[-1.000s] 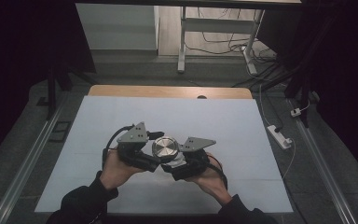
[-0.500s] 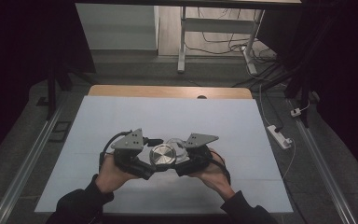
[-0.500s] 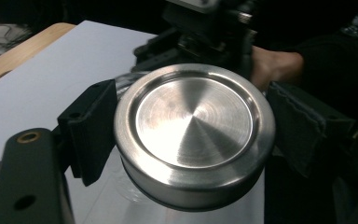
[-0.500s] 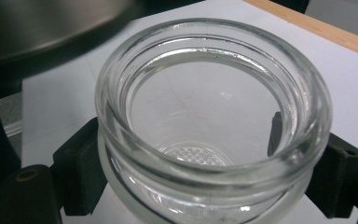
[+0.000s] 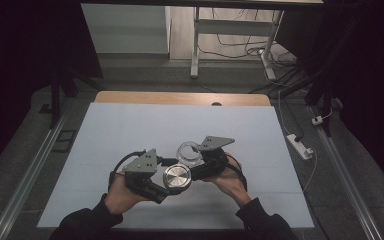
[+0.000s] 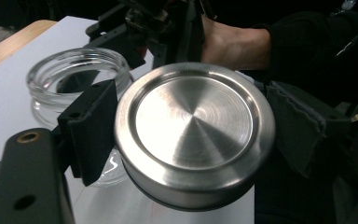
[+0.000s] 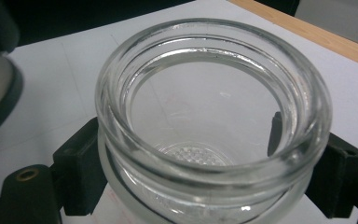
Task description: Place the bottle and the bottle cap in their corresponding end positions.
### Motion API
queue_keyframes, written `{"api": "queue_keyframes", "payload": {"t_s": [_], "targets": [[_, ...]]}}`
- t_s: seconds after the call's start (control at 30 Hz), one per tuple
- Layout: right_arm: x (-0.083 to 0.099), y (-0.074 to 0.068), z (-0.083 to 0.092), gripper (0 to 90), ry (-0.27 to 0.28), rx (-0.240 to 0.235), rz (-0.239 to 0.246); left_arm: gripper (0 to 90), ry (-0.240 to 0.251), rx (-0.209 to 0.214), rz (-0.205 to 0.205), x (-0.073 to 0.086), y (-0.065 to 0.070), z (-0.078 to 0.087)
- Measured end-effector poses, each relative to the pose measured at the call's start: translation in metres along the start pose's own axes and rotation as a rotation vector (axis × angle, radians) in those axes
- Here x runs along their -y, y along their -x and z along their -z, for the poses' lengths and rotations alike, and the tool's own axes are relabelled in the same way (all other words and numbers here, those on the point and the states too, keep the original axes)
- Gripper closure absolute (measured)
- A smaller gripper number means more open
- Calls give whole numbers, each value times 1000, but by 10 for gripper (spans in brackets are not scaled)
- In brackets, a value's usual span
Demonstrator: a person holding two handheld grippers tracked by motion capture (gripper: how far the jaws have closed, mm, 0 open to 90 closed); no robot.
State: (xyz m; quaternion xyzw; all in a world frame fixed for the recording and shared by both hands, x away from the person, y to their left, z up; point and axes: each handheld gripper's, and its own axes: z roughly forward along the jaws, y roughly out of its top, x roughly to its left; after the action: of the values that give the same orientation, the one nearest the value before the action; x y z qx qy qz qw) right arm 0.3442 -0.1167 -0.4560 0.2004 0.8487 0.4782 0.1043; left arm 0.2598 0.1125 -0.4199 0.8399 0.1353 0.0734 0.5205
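Observation:
A round brushed-steel lid (image 6: 193, 130) sits between the black jaws of my left gripper (image 5: 172, 182), which is shut on its rim; the lid (image 5: 176, 177) faces up in the high view. A clear glass jar (image 7: 212, 130) with an open mouth is clamped at its neck by my right gripper (image 5: 196, 159), pads pressing both sides. The jar (image 5: 190, 151) sits just beyond and right of the lid, apart from it. In the left gripper view the jar (image 6: 70, 79) shows behind the left jaw, empty inside.
Both hands work over a white sheet (image 5: 130, 125) on the table, near its front middle. A wooden table edge (image 5: 180, 98) runs along the back. A white power strip (image 5: 300, 145) lies on the floor to the right, with metal rails at both sides.
The lid has come off the jar: it was on the jar between both grippers, and now my left gripper holds it lower and nearer while the right holds the open jar farther back.

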Motion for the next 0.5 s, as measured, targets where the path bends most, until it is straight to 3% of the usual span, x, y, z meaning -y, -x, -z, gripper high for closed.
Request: {"api": "queue_keyframes", "payload": {"t_s": [0.5], "targets": [[0, 15, -15, 151, -11, 28, -23, 208, 23, 9, 23, 8, 7, 5]]}}
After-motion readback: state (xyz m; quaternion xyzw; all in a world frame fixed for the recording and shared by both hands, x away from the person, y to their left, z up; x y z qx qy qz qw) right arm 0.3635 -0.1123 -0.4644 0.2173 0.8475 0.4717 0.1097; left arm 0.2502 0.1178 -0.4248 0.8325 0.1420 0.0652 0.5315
